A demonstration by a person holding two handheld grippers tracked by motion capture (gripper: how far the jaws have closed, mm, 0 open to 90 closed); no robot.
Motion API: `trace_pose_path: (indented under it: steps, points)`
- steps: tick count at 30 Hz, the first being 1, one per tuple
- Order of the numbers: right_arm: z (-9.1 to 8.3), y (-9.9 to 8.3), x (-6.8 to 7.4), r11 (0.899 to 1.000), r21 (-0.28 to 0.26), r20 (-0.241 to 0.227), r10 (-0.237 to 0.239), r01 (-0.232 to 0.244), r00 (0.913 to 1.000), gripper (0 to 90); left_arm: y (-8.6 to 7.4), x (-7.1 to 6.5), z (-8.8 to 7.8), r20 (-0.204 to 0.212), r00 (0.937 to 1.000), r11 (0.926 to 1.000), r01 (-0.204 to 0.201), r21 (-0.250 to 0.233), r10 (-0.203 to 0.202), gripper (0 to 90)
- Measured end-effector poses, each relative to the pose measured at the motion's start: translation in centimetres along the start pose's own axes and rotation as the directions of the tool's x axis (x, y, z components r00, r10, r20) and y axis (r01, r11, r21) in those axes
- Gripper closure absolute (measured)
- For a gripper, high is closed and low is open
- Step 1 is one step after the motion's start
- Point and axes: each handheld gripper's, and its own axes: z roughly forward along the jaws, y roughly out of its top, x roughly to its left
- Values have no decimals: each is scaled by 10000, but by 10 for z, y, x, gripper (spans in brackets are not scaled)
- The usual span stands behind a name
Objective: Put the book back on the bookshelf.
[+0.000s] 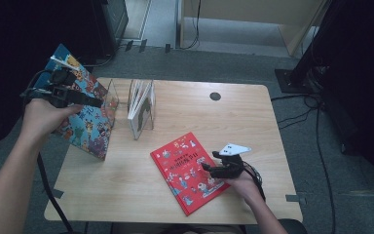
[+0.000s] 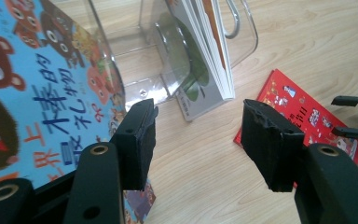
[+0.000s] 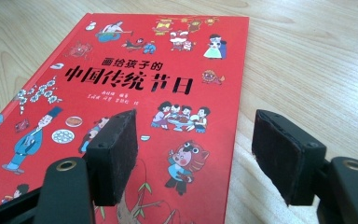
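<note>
Pale wooden table (image 1: 253,126) on grey carpet, dark equipment along the room's edges, cables on the floor to the right

Flat red hardcover picture book (image 1: 190,171), near right of centre, lying face up and skewed. Cover crowded with small cartoon figures under a line of black characters; glossy sheen in the right gripper view. Right gripper (image 1: 213,168) sits low over its near right part, jaws spread, one above the cover, the other past the right edge over bare wood; nothing pinched

Likely handling: stiff boards, thin, moderate weight, slick cover. Lying flat it offers no face to bite; best hold looks like the overhanging right edge or a corner, tipped up first, then clamped across the thickness. Could slide on the smooth wood if pushed

Large blue picture book with cartoon bears (image 2: 32,93) stands tilted at the far left, beside the left gripper (image 1: 97,103). Left jaws wide apart; one lies against the blue cover, not gripping it as far as I can tell

Clear plastic book stand (image 2: 135,70) between them holds a white-edged book (image 2: 205,51) upright
</note>
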Motion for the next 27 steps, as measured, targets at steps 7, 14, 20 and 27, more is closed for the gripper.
trace_pose_path:
  steps: [7,14,20,27]
  points:
    - [-2,-1,1,9999,111,-107,-33,34,9999,349,-12,-6,12,71,10000,10000,-38,-29,38,451]
    - [-4,-3,4,9985,199,-301,-508,515,9983,379,-25,-8,25,322,9994,9999,-156,20,155,442]
    - [-5,-5,4,9986,177,-256,-490,495,9985,382,-35,-17,40,471,9977,9988,-492,45,490,441]
    - [-9,-8,5,9989,161,-208,-438,442,9988,383,-45,-22,63,696,9949,9972,-744,72,737,440]
